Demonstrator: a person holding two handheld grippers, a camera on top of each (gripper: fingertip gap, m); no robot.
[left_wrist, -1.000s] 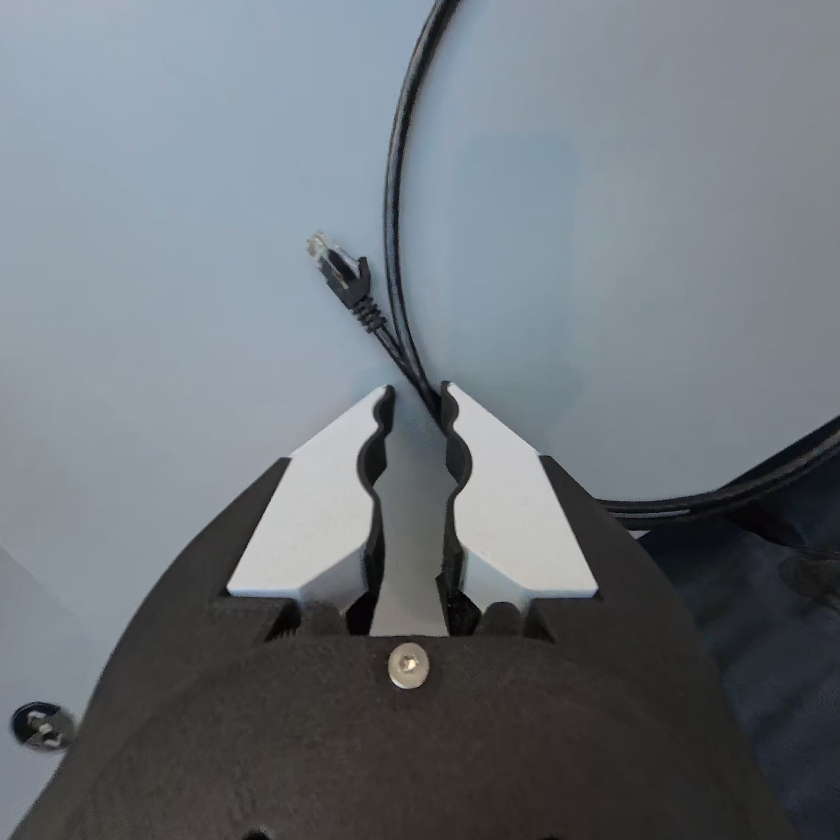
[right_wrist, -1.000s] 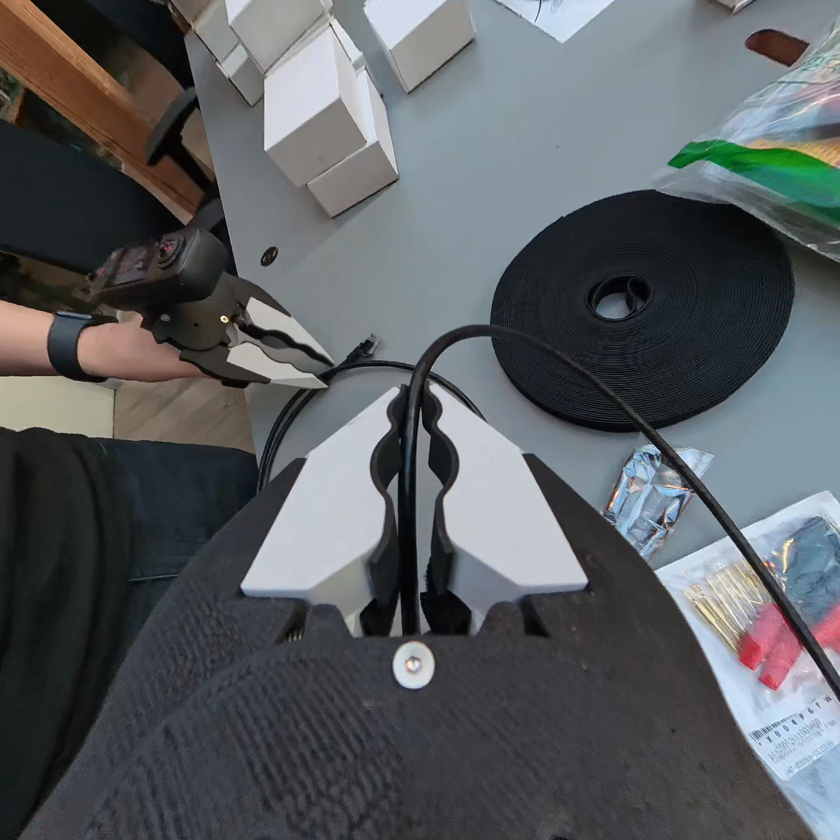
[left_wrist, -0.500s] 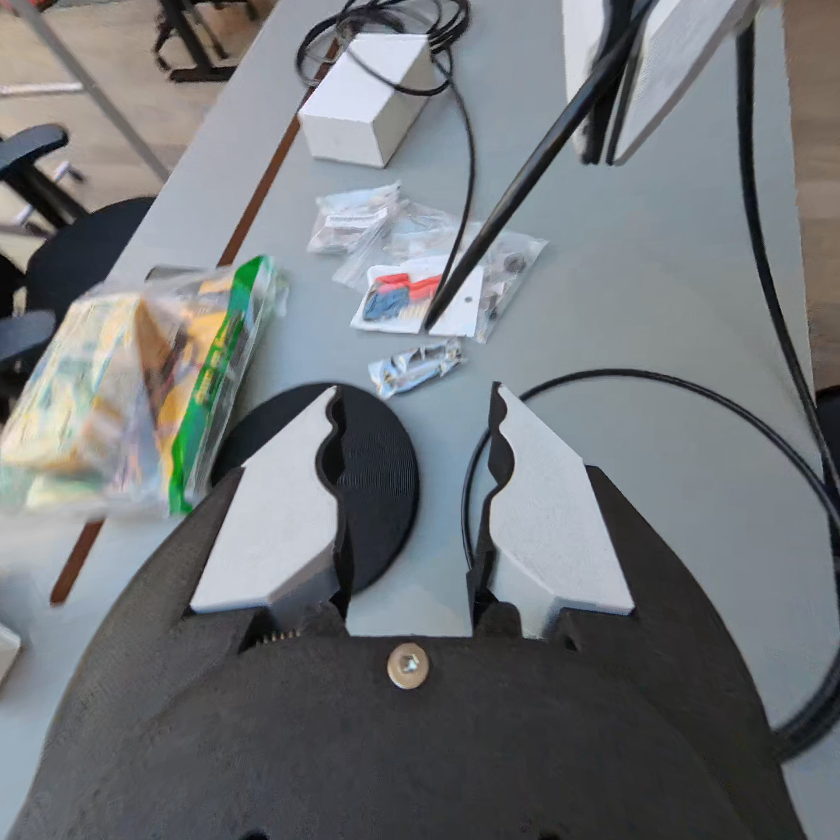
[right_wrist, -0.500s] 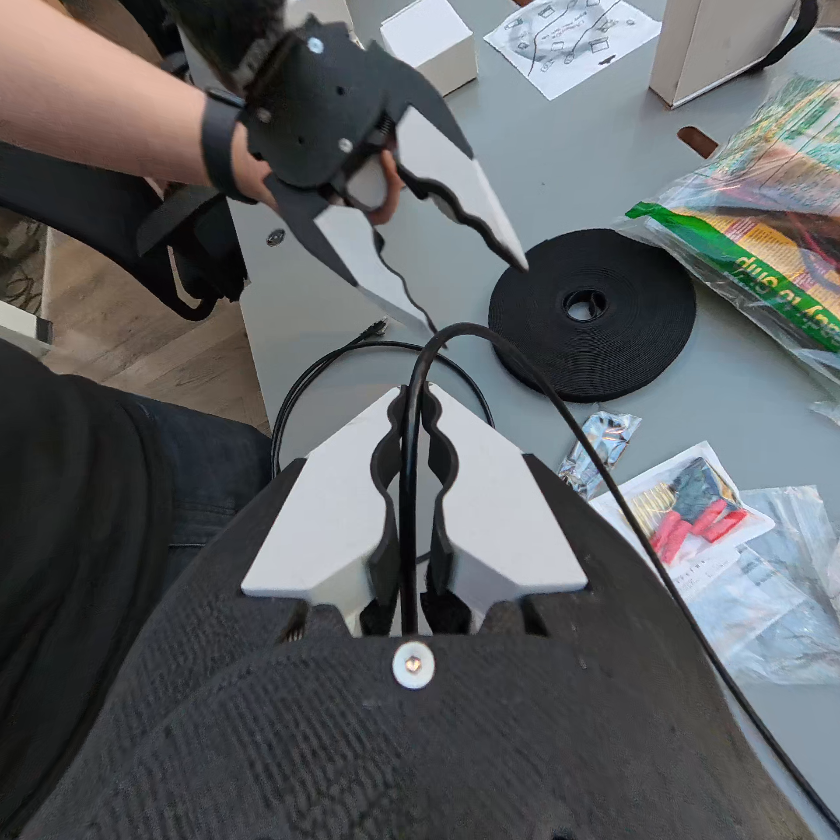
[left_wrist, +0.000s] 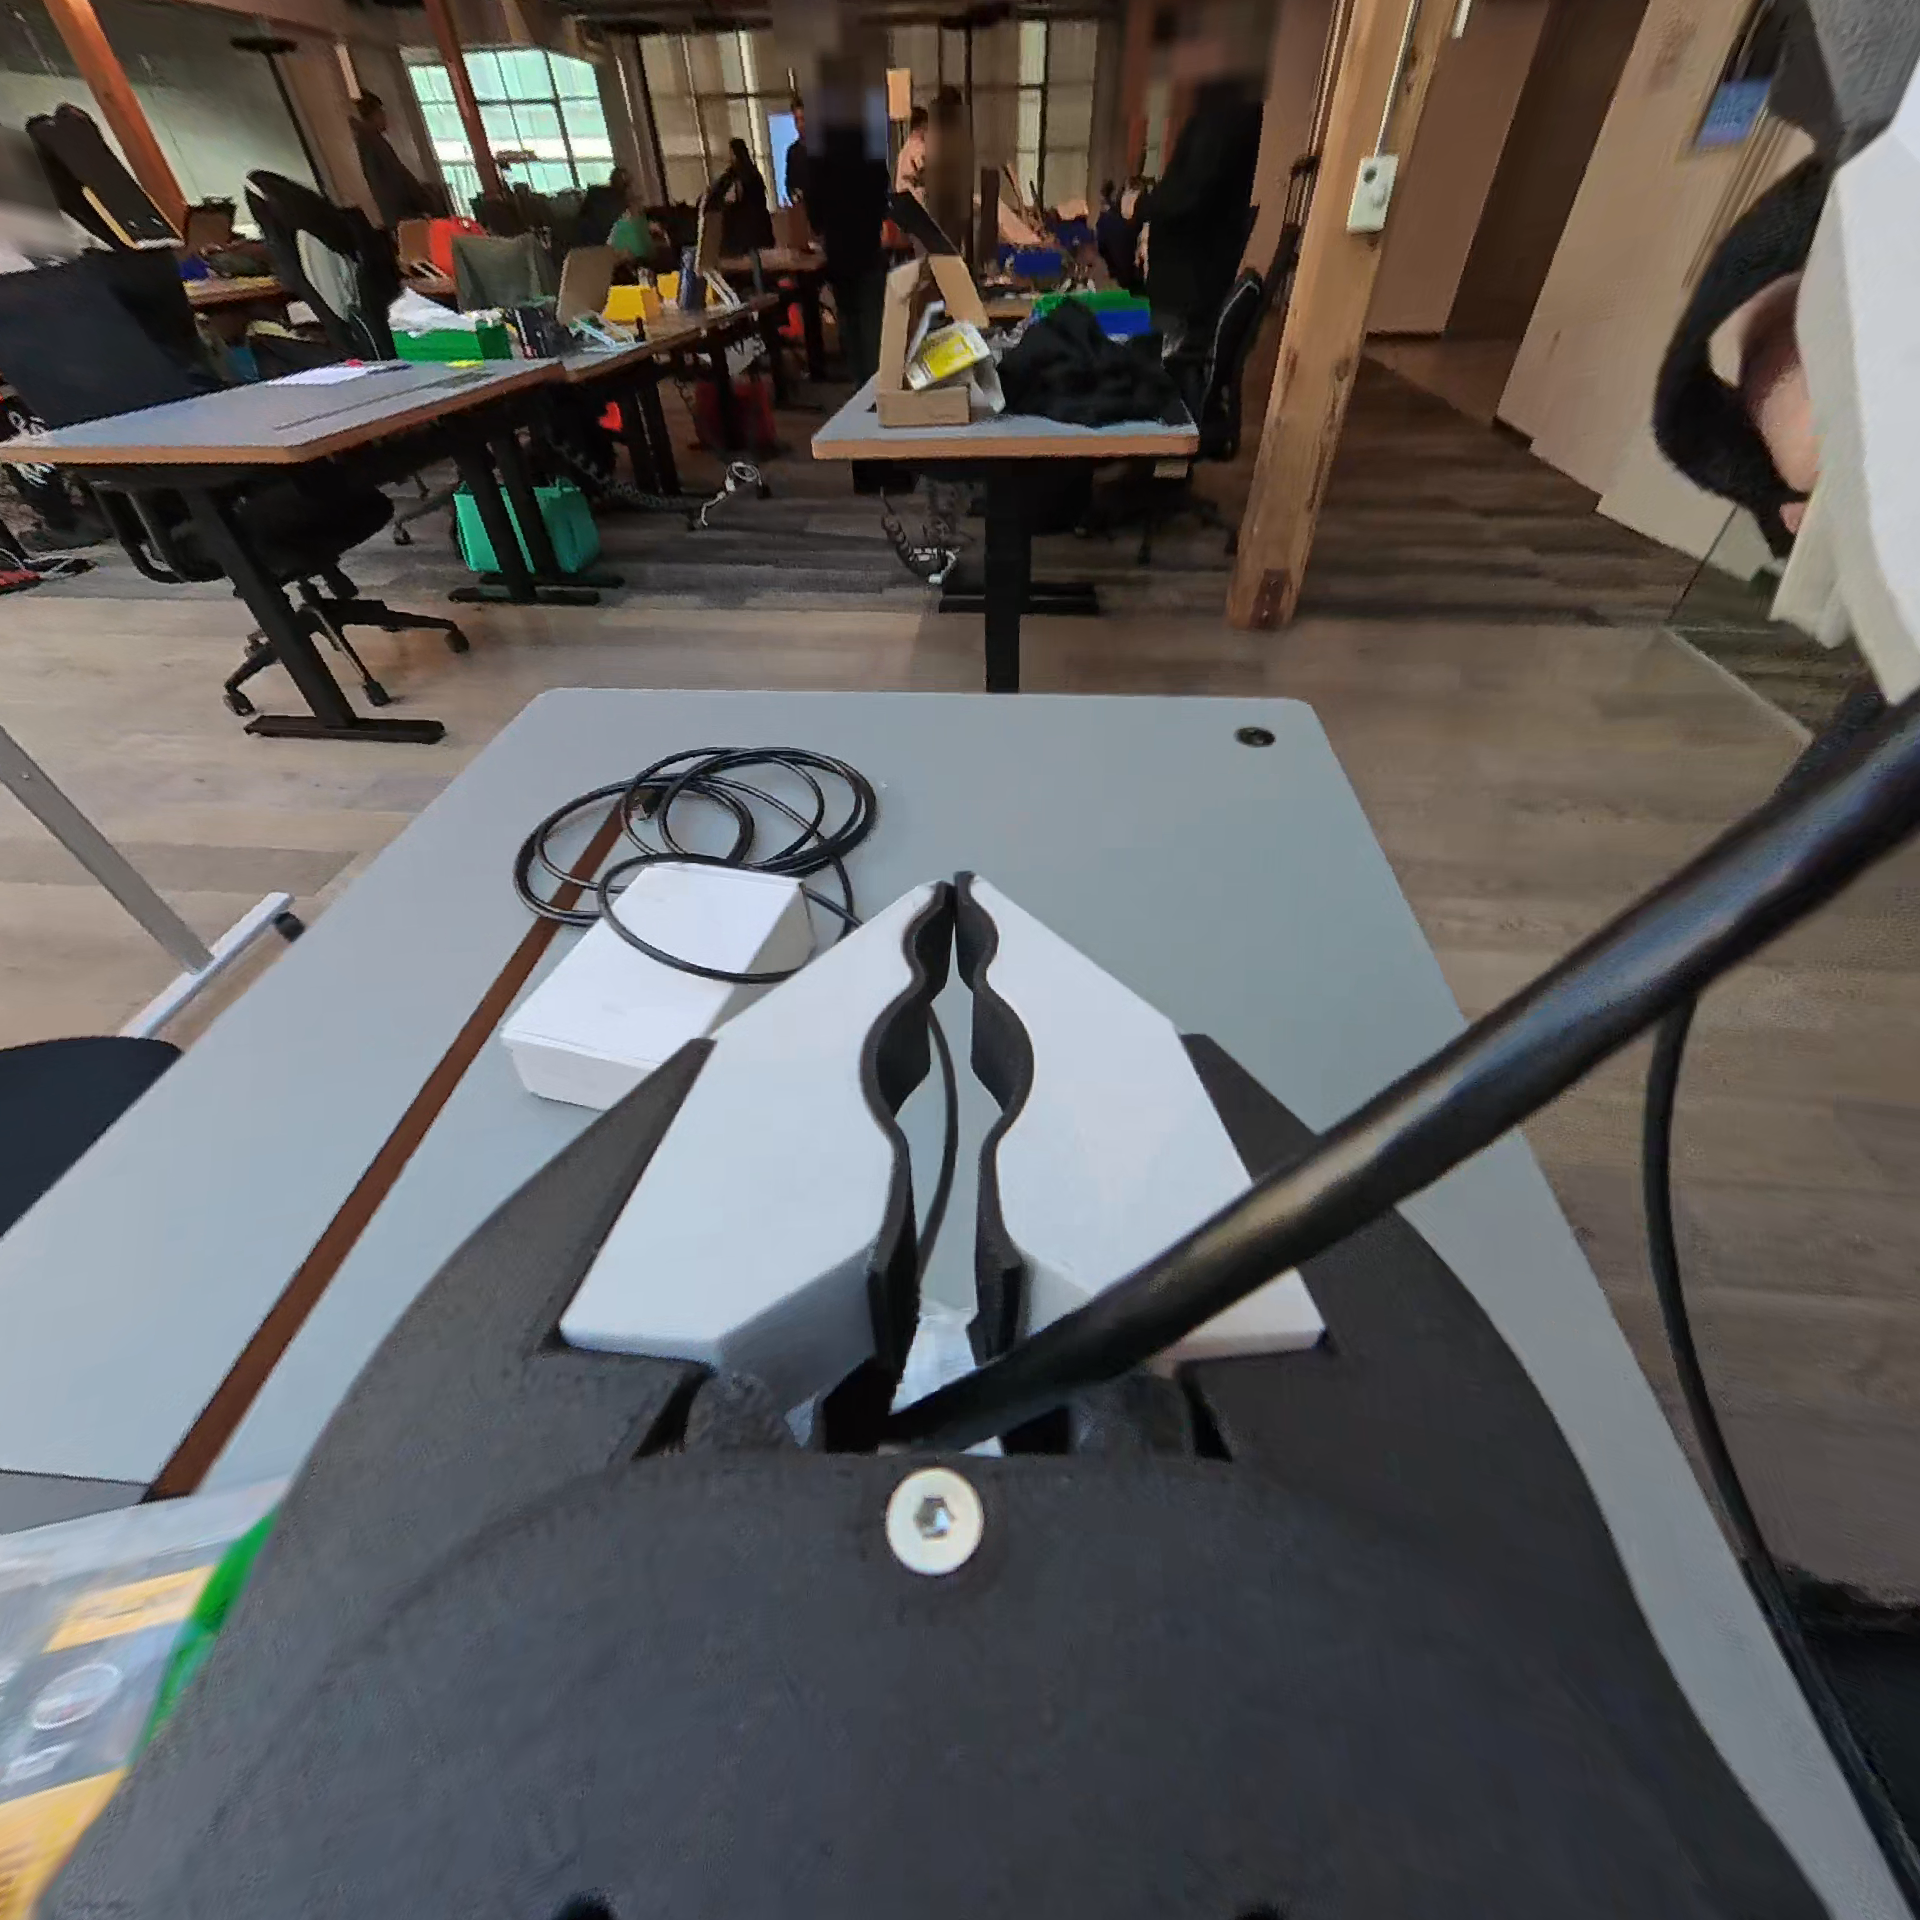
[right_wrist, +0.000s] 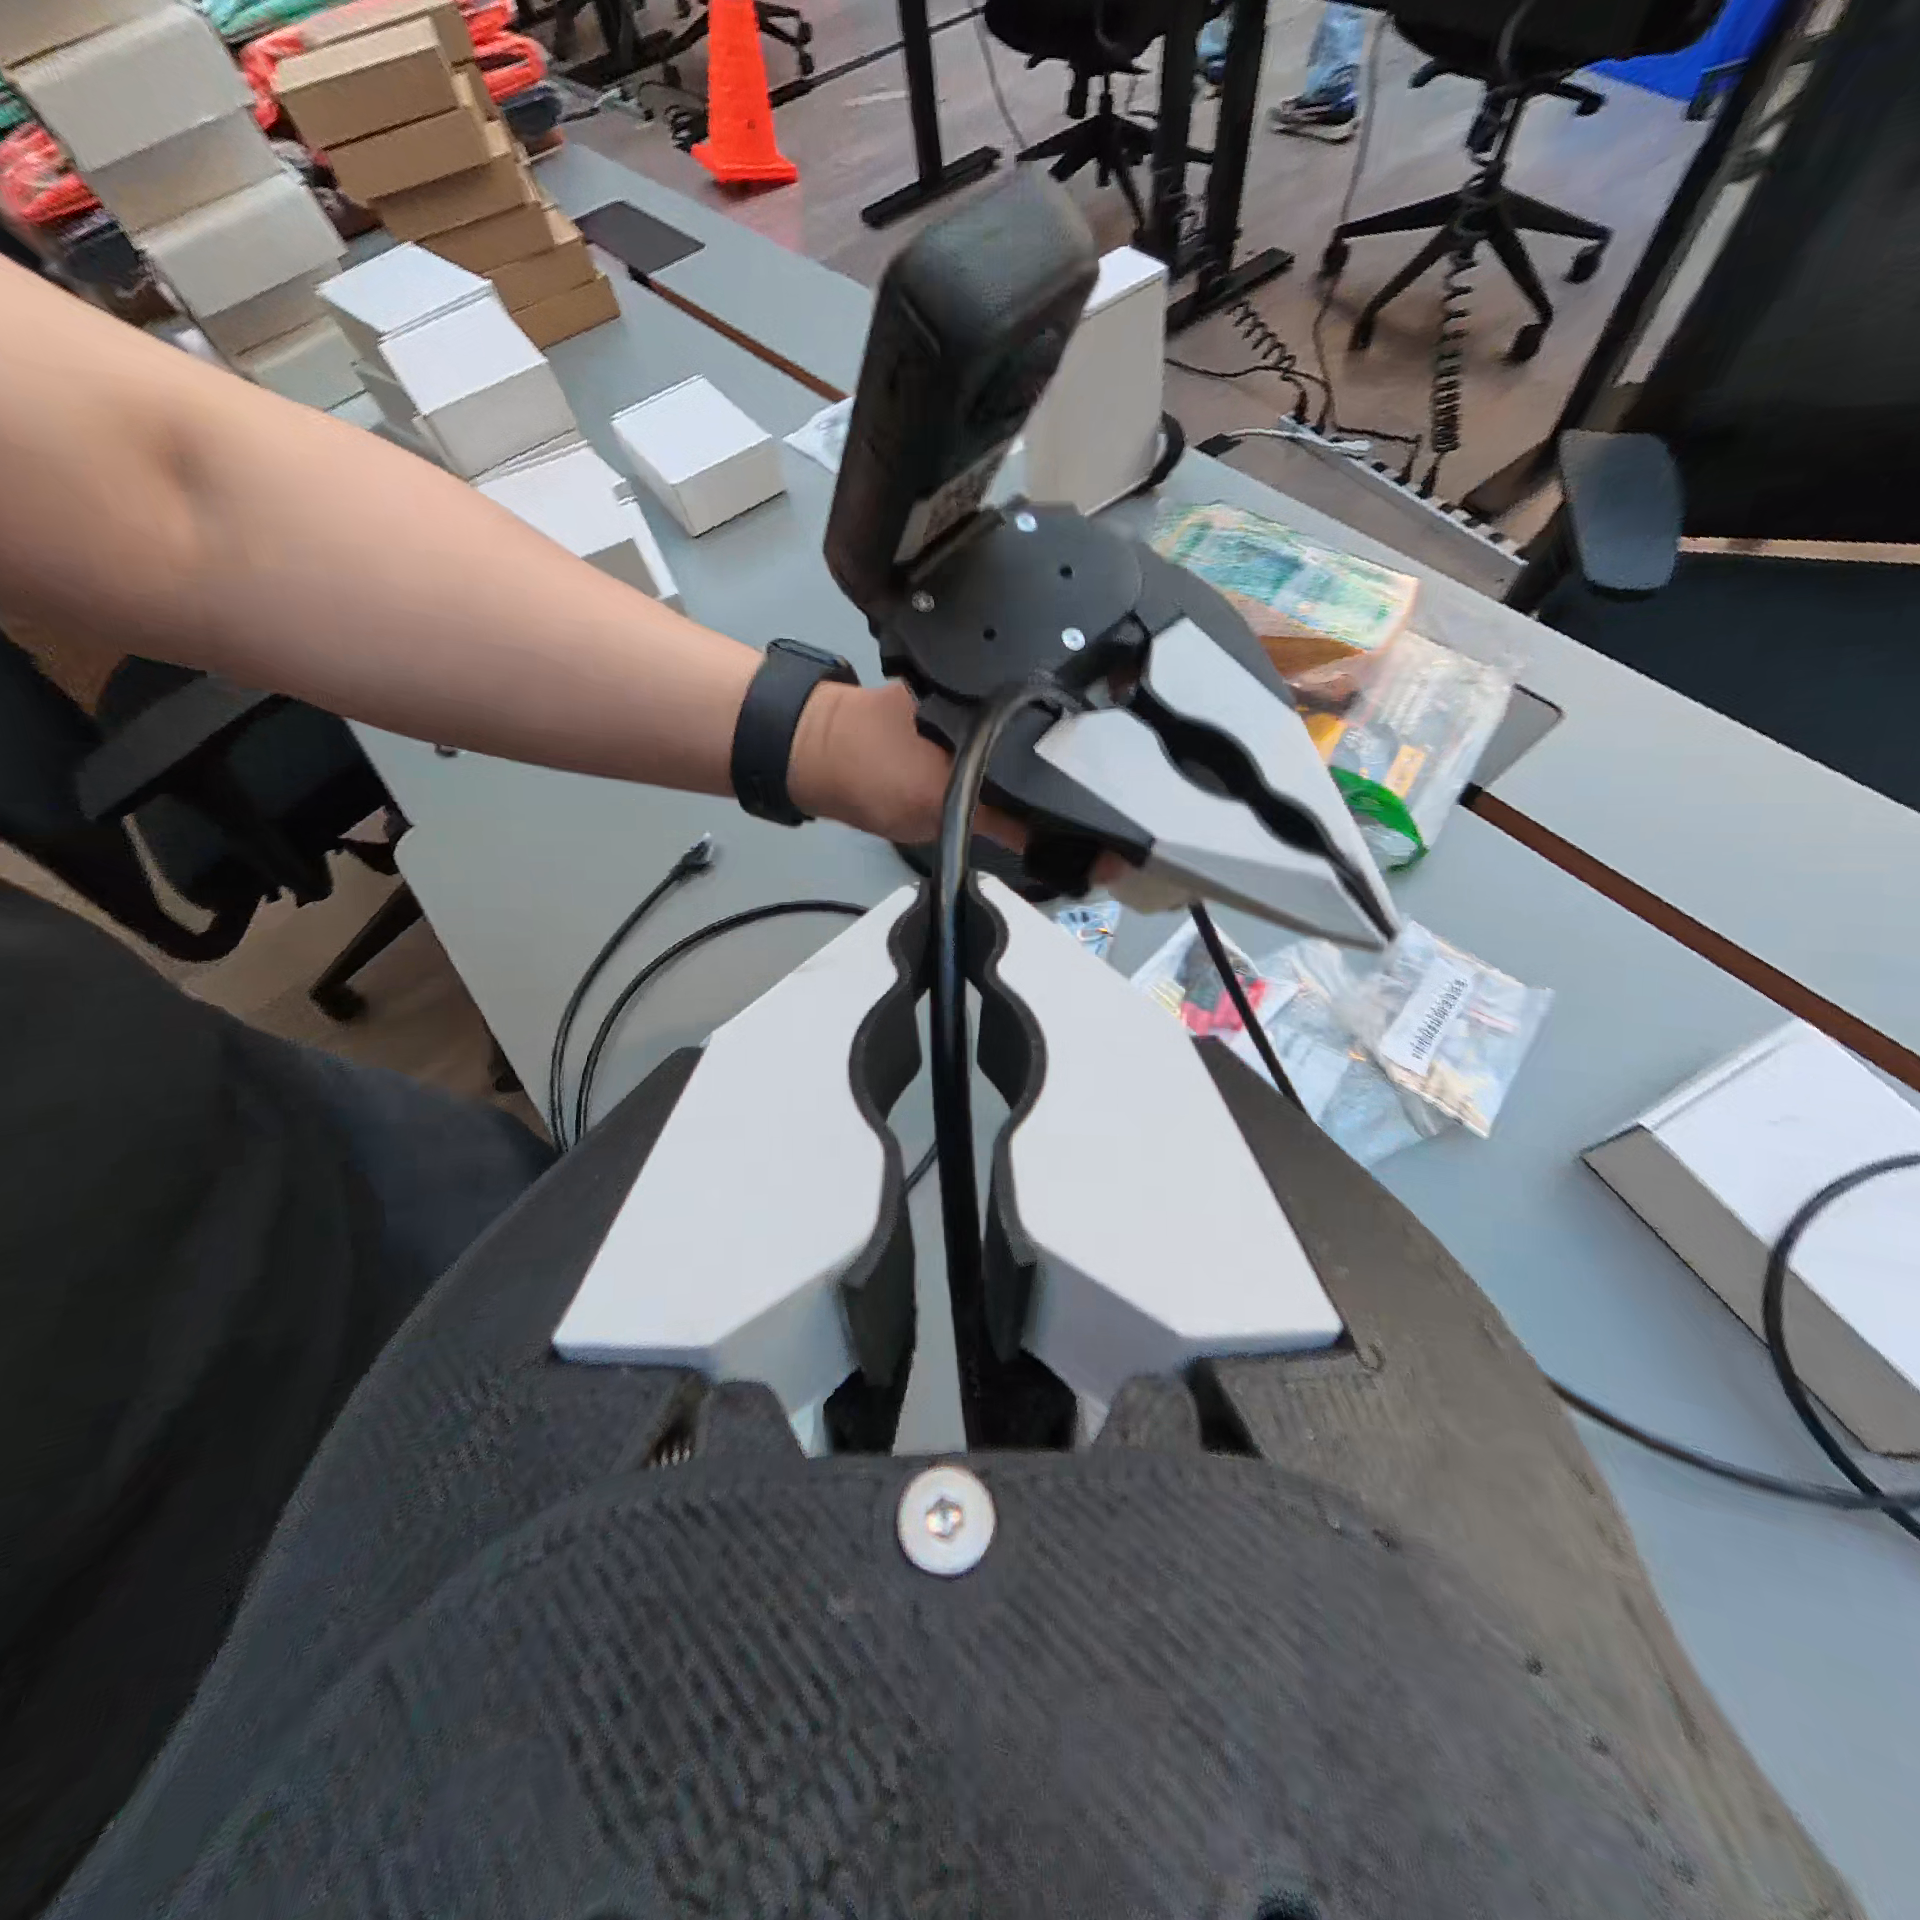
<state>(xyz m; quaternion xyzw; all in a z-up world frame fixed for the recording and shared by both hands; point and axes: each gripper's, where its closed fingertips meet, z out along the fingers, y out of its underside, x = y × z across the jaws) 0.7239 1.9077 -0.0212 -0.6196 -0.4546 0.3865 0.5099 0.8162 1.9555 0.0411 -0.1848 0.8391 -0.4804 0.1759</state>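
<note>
Between the right tongs' white wavy fingers, a thick black round cable, clamped along the channel and arcing up from the tips to the base of the left tongs. Left tongs closed, tips touching, held above the desk; same black cable running into the root of the jaws, whether gripped there cannot be told. Below both, a flat grey desk top with a brown seam strip. On it: clear plastic bags of small parts under the left tips, a crinkled green-and-yellow packet, white cardboard boxes, a loose plug end of cable near the edge. Farther along the desk, a white rectangular box beside coiled thin black wire. Beyond, wood-plank floor, a timber post, more grey desks, black office chairs, an orange traffic cone, several people standing far off.
</note>
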